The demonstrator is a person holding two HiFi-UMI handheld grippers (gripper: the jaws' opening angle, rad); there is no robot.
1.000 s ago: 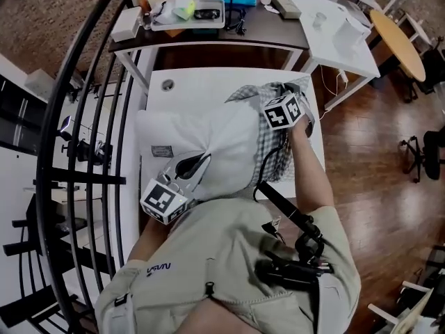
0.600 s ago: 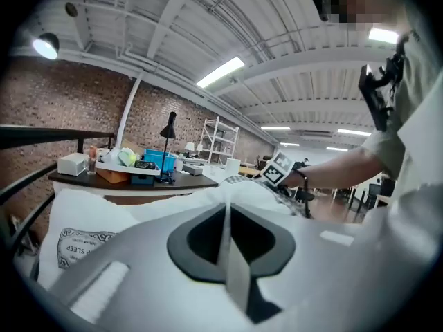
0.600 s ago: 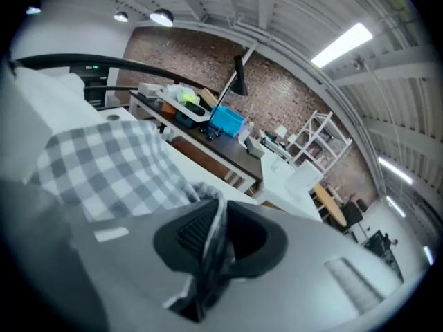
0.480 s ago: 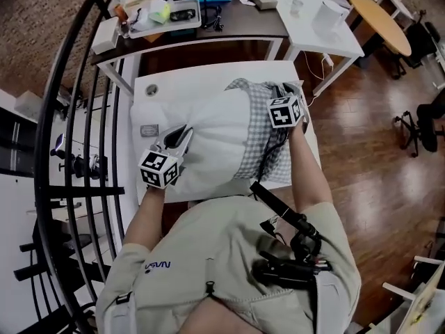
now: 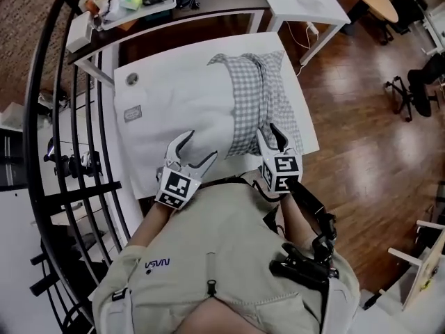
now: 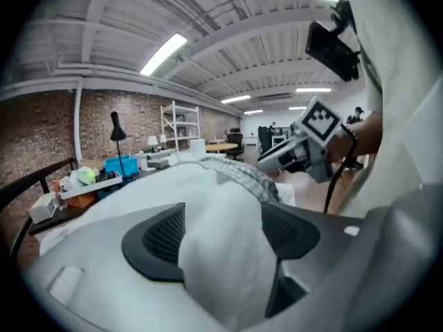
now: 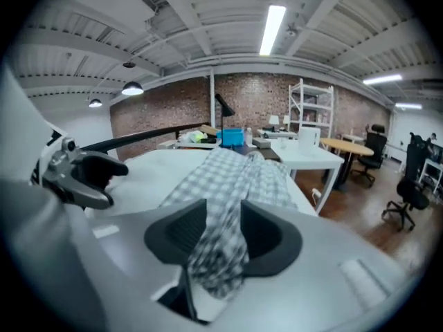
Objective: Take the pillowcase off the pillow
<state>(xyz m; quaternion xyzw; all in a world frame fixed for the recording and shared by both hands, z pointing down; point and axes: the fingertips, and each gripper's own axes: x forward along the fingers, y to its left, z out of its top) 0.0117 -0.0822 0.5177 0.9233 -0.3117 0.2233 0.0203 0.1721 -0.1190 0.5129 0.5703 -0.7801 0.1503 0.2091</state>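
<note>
Edges first. The white rectangular table (image 5: 174, 58) fills the middle of the head view. Its near edge runs just under both tools. Its right edge drops to open brown wooden floor (image 5: 361, 131), with plenty of room on that side. The left of the frame is tight: a black metal railing (image 5: 90, 186) runs just beside the table's left side. At the top of the frame, a dark cluttered table (image 5: 208, 2) stands just beyond the far edge.

Writing: there is a small sewn label (image 5: 132, 113) on the pillow's left end, print too small for me to read. The lettering on the person's pale shirt (image 5: 158, 264) is perhaps four characters; I can't read it with confidence. Each tool's cube carries black-and-white square markers.

The plump white pillow (image 5: 174, 110) lies across the table, bare for most of its length. The grey-and-white checked pillowcase (image 5: 257, 96) is bunched over its right end and trails towards the near edge.

Left gripper (image 5: 195, 152): the jaws have just been opening and now stand spread wide, with the pillow's near edge bulging between them, not pinched. Right gripper (image 5: 271, 139): the jaws have also just been opening and are partway apart, with a fold of checked cloth draped loose in the gap.
</note>
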